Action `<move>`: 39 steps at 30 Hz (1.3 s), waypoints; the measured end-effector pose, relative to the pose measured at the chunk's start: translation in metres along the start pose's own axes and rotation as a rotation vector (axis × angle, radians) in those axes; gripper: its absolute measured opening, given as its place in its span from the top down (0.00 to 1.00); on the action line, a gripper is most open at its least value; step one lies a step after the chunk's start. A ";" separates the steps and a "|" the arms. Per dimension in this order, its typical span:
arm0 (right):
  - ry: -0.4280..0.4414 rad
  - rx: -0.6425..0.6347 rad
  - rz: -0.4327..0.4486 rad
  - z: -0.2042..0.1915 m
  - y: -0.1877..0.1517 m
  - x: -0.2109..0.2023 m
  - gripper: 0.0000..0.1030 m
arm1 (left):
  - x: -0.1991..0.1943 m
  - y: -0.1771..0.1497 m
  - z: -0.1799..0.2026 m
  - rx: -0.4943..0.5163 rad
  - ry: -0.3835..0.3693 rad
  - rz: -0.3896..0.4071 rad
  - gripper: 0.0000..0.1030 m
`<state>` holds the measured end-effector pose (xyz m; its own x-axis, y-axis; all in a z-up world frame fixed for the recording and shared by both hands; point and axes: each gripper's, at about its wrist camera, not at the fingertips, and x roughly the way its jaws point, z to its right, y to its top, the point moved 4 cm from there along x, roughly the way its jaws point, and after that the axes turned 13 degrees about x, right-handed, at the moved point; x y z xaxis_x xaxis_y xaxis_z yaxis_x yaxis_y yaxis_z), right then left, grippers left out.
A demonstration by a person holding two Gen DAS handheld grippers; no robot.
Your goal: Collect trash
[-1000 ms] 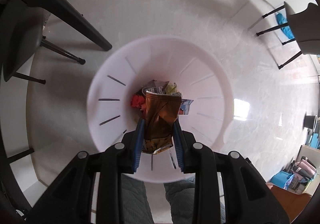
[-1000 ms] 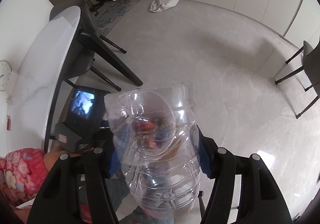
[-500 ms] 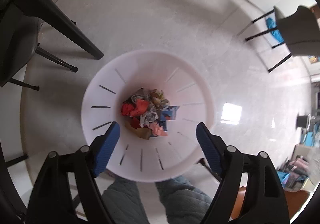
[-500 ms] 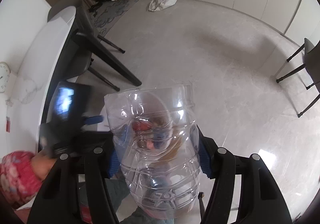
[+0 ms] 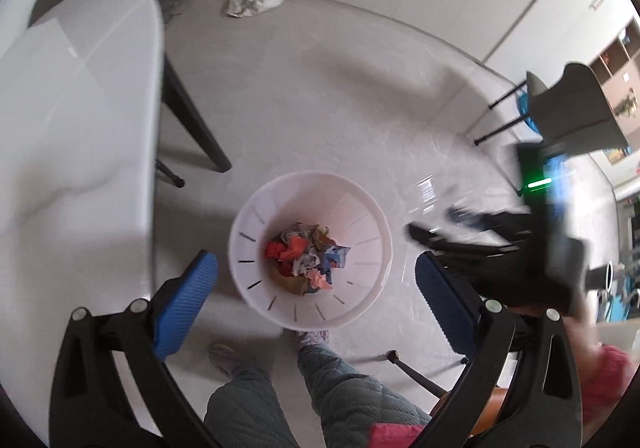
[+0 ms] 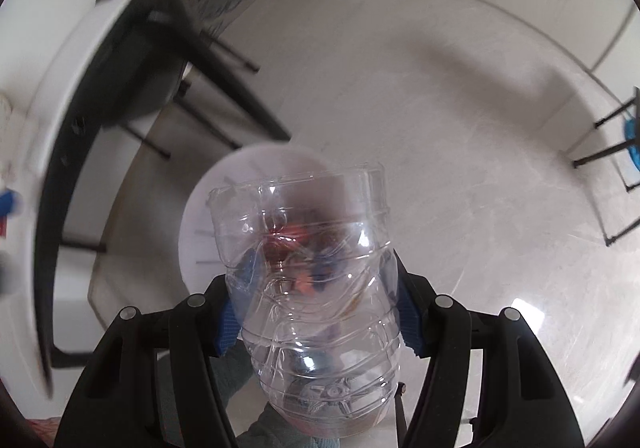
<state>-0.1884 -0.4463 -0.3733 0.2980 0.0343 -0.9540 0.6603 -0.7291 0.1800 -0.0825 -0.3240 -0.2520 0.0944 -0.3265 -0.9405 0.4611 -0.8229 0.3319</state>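
Left gripper [image 5: 316,288]: jaws spread wide, having just been opening; nothing between the blue pads [image 5: 186,300]. It points down at the bin.
Right gripper [image 6: 316,312]: pads pinch a bottle [image 6: 316,308] from both sides; the bottle is dented where they press.
Bottle: clear plastic, crushed and empty, its body reaching away from the camera. In the right wrist view it hangs over the bin [image 6: 200,232], whose white rim shows behind it.
Bin [image 5: 256,288]: white, slotted wall, standing on the pale floor [image 5: 340,108] just right of the table [image 5: 72,108].
Trash [image 5: 306,258]: crumpled red, orange, blue, brown and grey scraps lying at the bin's bottom.
Person: legs in quilted grey trousers [image 5: 340,388] at the near side of the bin, one foot touching its base.
Far floor: a crumpled white bag [image 5: 252,2] lies near the cabinets, well apart from the bin.
Right side: a chair [image 5: 572,108] stands far right.
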 end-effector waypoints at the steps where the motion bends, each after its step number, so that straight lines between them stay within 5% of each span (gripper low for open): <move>1: 0.003 -0.008 -0.019 -0.005 -0.002 0.012 0.39 | -0.006 -0.003 -0.004 -0.014 0.006 0.003 0.08; 12: -0.035 -0.018 -0.204 -0.040 -0.035 0.116 0.38 | -0.033 -0.038 -0.044 -0.131 0.070 -0.004 0.08; 16: -0.046 0.010 -0.227 -0.047 -0.032 0.118 0.11 | -0.037 -0.043 -0.051 -0.154 0.084 -0.007 0.08; 29: -0.027 -0.027 -0.072 -0.098 -0.001 0.004 0.03 | -0.087 -0.050 -0.083 -0.221 0.172 0.049 0.08; 39: 0.049 -0.258 0.029 -0.209 0.006 -0.115 0.03 | -0.143 -0.102 -0.129 -0.389 0.239 0.051 0.08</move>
<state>-0.0748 -0.3117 -0.2122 0.3483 0.0533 -0.9359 0.8028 -0.5323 0.2685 -0.0291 -0.1334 -0.1606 0.3055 -0.2083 -0.9291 0.7431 -0.5579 0.3695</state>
